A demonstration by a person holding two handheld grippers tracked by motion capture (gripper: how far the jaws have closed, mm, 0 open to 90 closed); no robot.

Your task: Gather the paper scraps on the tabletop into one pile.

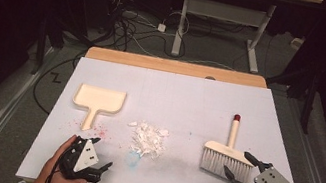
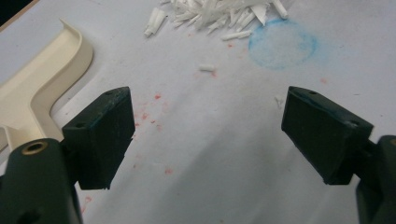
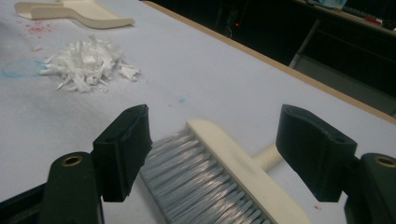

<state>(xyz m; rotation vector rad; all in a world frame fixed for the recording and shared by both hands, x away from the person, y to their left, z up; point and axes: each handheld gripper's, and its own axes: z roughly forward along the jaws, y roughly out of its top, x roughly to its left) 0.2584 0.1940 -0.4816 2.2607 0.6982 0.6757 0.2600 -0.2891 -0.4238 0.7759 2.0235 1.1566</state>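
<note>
Both claws wide and empty: my right gripper (image 1: 239, 165) sits just over the brush (image 1: 221, 156) bristles, my left gripper (image 1: 100, 153) near the dustpan (image 1: 97, 99) handle. Shredded white scraps (image 1: 148, 139) lie piled between them. Risk, as I judge it: closing on soft bristles rather than the handle lets the brush twist, scattering the pile.

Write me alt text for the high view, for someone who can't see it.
A white-covered table seen from above holds a pile of white shreds at its middle, a cream dustpan to the left and a cream hand brush to the right. A person's left gripper and right gripper, both open, sit at the near edge.
</note>
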